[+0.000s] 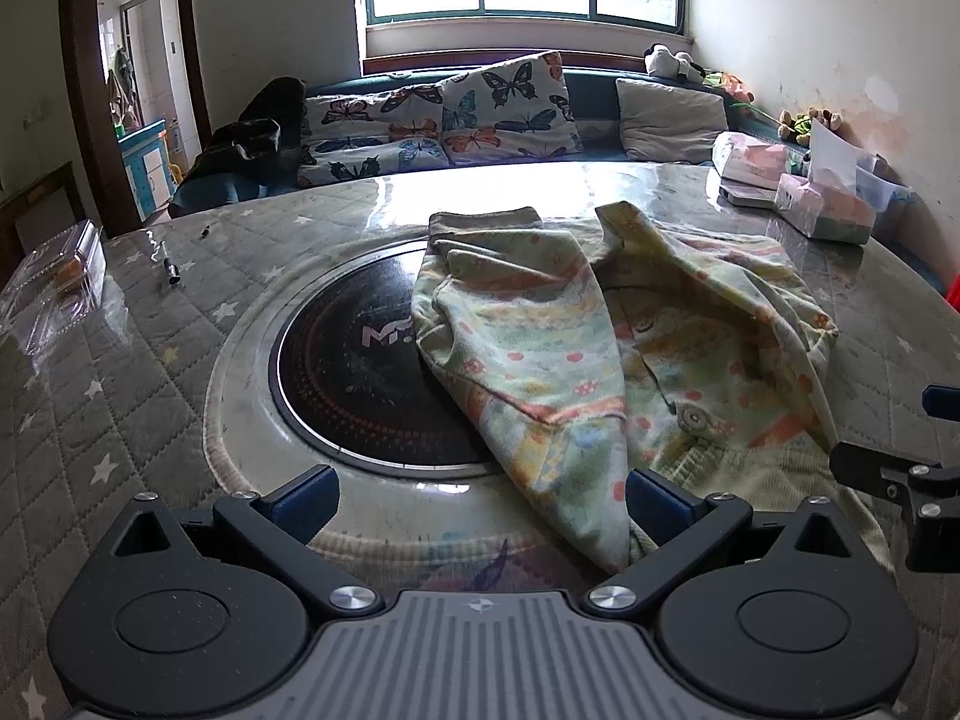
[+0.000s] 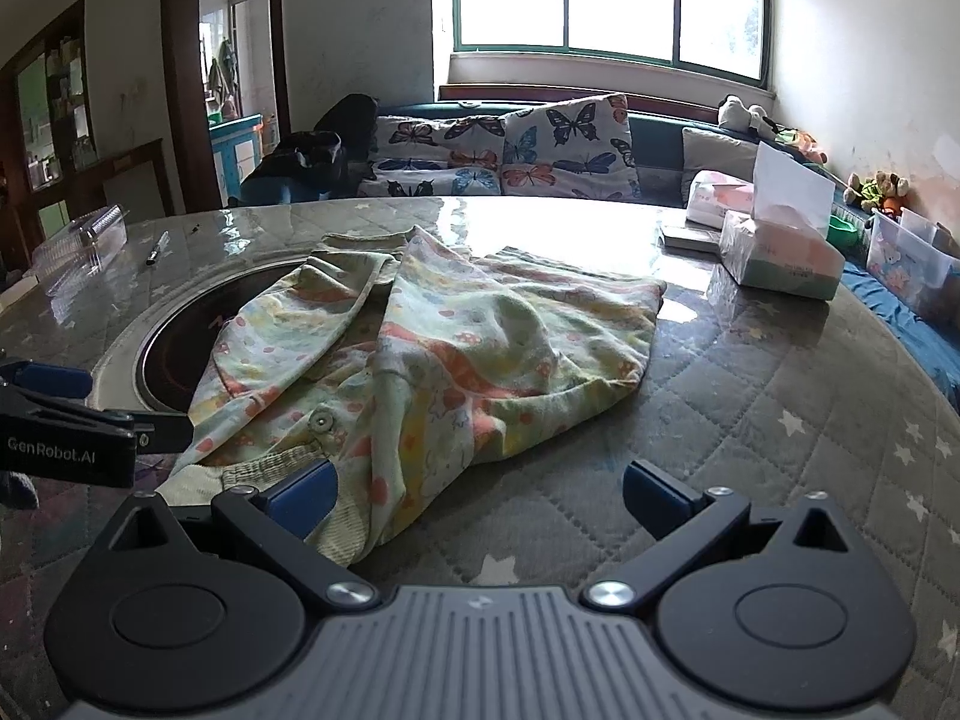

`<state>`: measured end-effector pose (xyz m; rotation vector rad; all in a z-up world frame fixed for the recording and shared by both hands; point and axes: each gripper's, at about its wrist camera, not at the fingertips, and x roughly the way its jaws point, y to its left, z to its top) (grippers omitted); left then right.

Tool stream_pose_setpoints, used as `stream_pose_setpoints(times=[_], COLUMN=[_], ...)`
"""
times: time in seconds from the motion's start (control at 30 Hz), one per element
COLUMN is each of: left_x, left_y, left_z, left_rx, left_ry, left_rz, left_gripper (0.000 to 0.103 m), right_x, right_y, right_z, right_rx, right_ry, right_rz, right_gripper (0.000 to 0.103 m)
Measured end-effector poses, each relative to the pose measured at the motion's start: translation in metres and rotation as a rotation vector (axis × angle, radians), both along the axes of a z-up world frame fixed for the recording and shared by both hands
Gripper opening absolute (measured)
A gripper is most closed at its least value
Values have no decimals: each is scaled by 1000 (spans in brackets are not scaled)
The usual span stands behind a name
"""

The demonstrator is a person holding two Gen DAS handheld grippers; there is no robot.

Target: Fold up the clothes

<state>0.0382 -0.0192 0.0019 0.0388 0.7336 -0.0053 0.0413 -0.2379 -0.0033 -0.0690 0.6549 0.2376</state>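
A small pale green garment point(image 1: 576, 354) with orange and yellow prints lies crumpled on the table, partly over the black round cooktop point(image 1: 354, 372). A snap button point(image 1: 695, 417) shows near its ribbed neckline. My left gripper point(image 1: 480, 501) is open at the garment's near left corner, its right finger touching the cloth. In the right wrist view the same garment point(image 2: 456, 348) spreads ahead. My right gripper point(image 2: 480, 495) is open at the near edge, its left finger against the ribbed hem point(image 2: 264, 468). Each gripper shows at the edge of the other's view.
The table carries a quilted grey star-print cover point(image 2: 780, 420) under clear plastic. Tissue packs point(image 2: 780, 252) sit at the right, a clear plastic box point(image 1: 60, 276) and a pen point(image 1: 168, 261) at the left. A sofa with butterfly cushions point(image 1: 456, 114) stands behind, under a window.
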Motion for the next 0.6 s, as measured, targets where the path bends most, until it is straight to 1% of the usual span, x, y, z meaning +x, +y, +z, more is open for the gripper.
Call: stream_pose_setpoints(times=[0.2, 0.27, 0.33, 0.4, 0.5, 0.57, 0.6], left_x=[12, 16, 20, 23, 29, 33, 36], left_y=[-5, -8, -11, -14, -21, -24, -25], left_z=[4, 4, 3, 3, 1, -1, -3], left_rx=[8, 5, 0, -6, -6, -6, -6], left_ry=[-20, -21, -24, -26, -27, -21, -14], left_rz=[-20, -35, -61, -90, -143, -172, -183], left_gripper=[103, 103, 102, 97, 86, 73, 70], right_x=[12, 16, 19, 24, 30, 35, 38], right_y=[-1, -1, 0, 1, 1, 3, 3], right_z=[4, 6, 8, 10, 14, 16, 17], right_rx=[-9, -11, -14, -15, -11, -14, -15], right_ry=[4, 4, 0, -4, -6, -6, -9], right_rz=[8, 13, 14, 18, 30, 37, 41], right_gripper=[97, 94, 93, 89, 85, 82, 81])
